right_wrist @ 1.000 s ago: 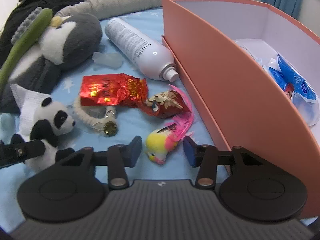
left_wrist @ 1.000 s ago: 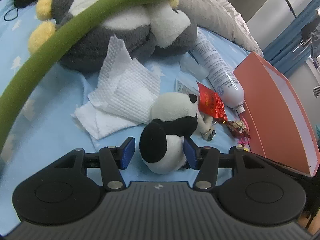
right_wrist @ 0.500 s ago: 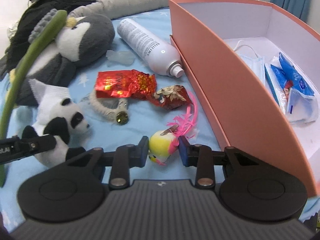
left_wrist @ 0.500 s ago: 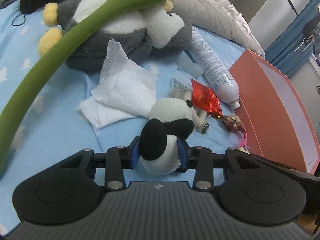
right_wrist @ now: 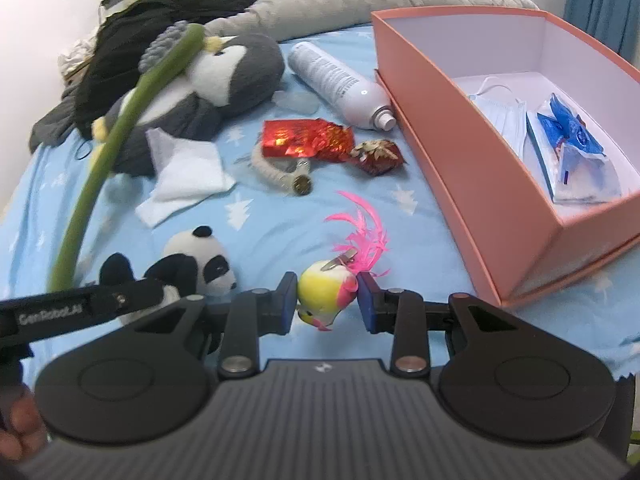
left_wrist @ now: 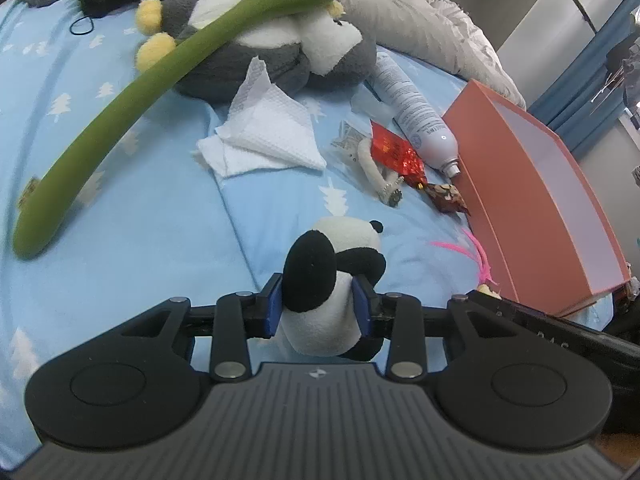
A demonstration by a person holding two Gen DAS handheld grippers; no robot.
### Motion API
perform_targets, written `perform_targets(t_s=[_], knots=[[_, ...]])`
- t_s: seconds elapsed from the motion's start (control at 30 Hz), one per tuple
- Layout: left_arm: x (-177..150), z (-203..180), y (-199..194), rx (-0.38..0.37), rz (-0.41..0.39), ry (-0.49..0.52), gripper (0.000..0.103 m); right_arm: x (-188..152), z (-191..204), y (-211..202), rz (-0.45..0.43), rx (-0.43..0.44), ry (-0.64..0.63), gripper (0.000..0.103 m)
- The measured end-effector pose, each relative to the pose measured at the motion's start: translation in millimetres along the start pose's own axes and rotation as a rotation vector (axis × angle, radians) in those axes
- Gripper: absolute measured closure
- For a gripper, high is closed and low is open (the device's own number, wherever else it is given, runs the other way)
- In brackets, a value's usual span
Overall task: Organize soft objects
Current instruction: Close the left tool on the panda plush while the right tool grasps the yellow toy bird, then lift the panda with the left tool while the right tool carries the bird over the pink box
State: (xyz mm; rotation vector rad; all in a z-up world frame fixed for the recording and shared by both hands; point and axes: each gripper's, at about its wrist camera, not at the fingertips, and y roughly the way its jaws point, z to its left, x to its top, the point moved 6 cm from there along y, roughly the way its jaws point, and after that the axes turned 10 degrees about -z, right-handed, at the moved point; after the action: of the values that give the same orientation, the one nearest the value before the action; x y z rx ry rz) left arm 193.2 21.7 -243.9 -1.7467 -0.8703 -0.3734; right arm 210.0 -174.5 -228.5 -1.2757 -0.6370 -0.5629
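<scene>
My left gripper (left_wrist: pixel 318 306) is shut on a small black-and-white panda plush (left_wrist: pixel 332 280), lifted above the blue bedsheet; the panda plush (right_wrist: pixel 196 264) also shows at the left of the right wrist view. My right gripper (right_wrist: pixel 327 304) is shut on a yellow and pink bird toy (right_wrist: pixel 326 294) with a pink feather tail, held above the sheet. A large grey penguin plush (left_wrist: pixel 264 48) lies at the back of the bed, under a long green massage brush (left_wrist: pixel 132 116). An open orange box (right_wrist: pixel 452 120) stands to the right, and the orange box (left_wrist: pixel 520 200) also shows in the left wrist view.
White tissues (left_wrist: pixel 264 136), a white spray bottle (left_wrist: pixel 412 108), a red foil wrapper (right_wrist: pixel 308 138), a dark red wrapper (right_wrist: pixel 378 154) and a white loop with a bell (right_wrist: pixel 280 178) lie on the sheet. The box holds a face mask (right_wrist: pixel 500 108) and blue packets (right_wrist: pixel 572 140). Grey bedding and black clothes lie behind.
Both grippers shut on their toys, then rose and drew back: the panda left the tissues, the bird left the sheet beside the box. The box interior now shows.
</scene>
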Motion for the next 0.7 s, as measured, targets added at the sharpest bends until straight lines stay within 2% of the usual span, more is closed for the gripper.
perform_targets(t_s=[0.3, 0.53, 0.7], knots=[[-6, -6, -42, -0.007, -0.052, -0.009, 0.062, -8, 11, -36, -0.025, 0.058, -0.018, 0.067], [2, -16, -71, -0.028, -0.103, -0.002, 0.062, 6, 15, -61, -0.079, 0.085, -0.051, 0.067], [21, -30, -89, -0.064, -0.147, 0.005, 0.062, 24, 14, -78, -0.126, 0.099, -0.059, 0.067]])
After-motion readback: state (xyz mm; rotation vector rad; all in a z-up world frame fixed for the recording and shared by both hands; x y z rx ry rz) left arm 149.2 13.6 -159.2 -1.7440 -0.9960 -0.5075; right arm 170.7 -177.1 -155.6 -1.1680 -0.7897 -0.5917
